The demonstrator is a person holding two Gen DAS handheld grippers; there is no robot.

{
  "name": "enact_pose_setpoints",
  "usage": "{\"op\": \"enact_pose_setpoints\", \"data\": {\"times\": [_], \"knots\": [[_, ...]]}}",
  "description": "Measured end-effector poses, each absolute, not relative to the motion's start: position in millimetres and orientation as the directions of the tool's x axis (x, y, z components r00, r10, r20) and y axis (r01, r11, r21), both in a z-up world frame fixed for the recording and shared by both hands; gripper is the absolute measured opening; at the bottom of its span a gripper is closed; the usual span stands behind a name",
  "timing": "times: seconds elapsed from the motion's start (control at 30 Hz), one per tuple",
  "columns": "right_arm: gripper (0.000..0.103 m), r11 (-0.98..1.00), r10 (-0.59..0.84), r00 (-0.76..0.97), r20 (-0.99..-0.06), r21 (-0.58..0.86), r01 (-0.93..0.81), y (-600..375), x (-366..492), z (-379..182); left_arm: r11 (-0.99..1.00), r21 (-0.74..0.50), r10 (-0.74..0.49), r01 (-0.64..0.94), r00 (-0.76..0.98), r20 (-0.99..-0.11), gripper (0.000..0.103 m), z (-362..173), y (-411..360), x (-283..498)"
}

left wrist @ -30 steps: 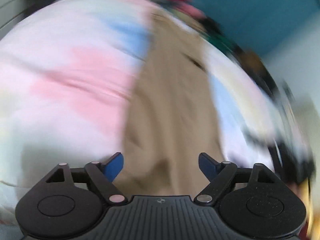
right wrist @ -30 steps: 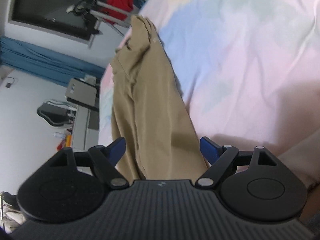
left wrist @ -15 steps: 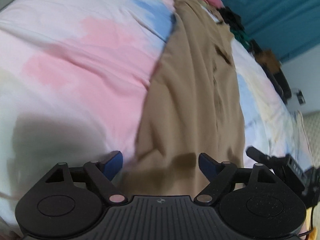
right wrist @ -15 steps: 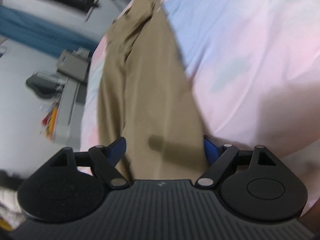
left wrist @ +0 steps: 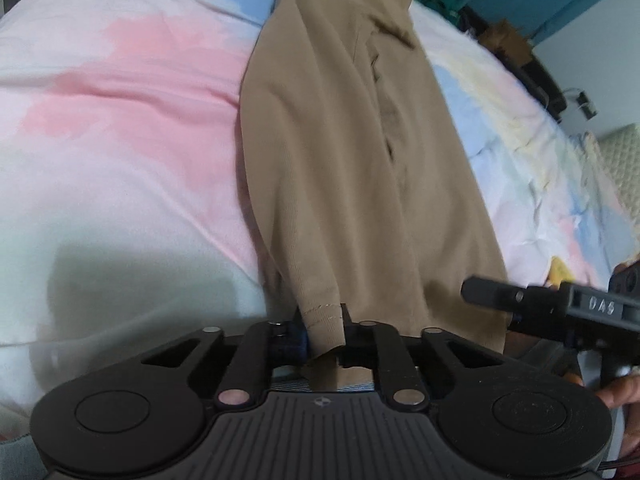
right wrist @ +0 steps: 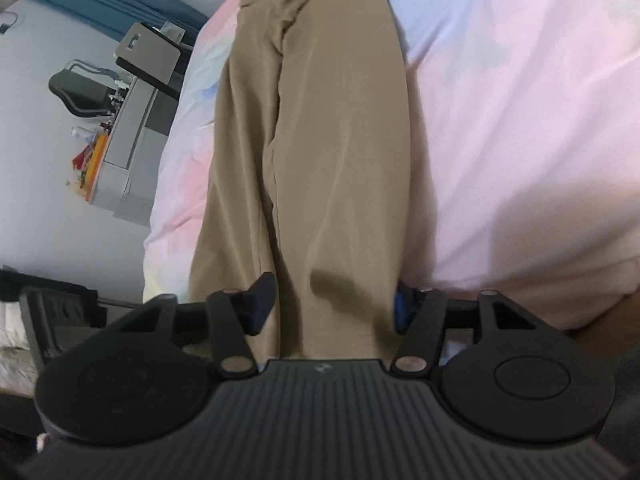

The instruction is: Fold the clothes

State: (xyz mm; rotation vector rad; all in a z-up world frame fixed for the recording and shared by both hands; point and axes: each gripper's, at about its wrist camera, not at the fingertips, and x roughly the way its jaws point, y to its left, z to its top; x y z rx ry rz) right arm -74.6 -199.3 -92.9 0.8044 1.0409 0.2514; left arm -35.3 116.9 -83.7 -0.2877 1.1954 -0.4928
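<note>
Tan garment (left wrist: 352,152) lying lengthwise down frame centre on pastel bed (left wrist: 120,128), left claw (left wrist: 324,330) clenched on its cuff at bottom centre, right claw (right wrist: 328,304) spread wide astride the fabric's near end

A home bedroom: pastel-sheeted bed (left wrist: 120,128), blue curtains (right wrist: 100,4), cluttered desk (right wrist: 120,160) with office chair (right wrist: 80,88).

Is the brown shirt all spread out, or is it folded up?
Partly folded: the tan knit shirt lies as a long narrow strip on the pastel bedsheet, its sides turned inward. The left claw pinches a cuff.
</note>
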Motion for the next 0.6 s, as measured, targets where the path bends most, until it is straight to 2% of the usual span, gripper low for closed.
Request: {"op": "enact_pose_setpoints", "data": {"times": [0.2,0.47,0.6], "knots": [[0.057,0.642,0.571,0.531,-0.626,0.744,0.185,-217.6,-84.2,-92.5,0.800,-0.571,-0.597,0.184,0.340,-0.727,0.008,-75.4,139.5,-45.4],[0.057,0.633,0.596,0.512,-0.618,0.755,0.174,-213.5,-92.5,-88.8,0.798,-0.581,-0.595,0.160,0.356,-0.720,0.008,-64.1,157.5,-57.3],[0.057,0.686,0.585,0.472,-0.659,0.713,0.146,-201.3,-93.2,-91.1,0.805,-0.573,-0.586,0.154,0.353,-0.729,0.008,-68.8,143.9,-50.3]]}}
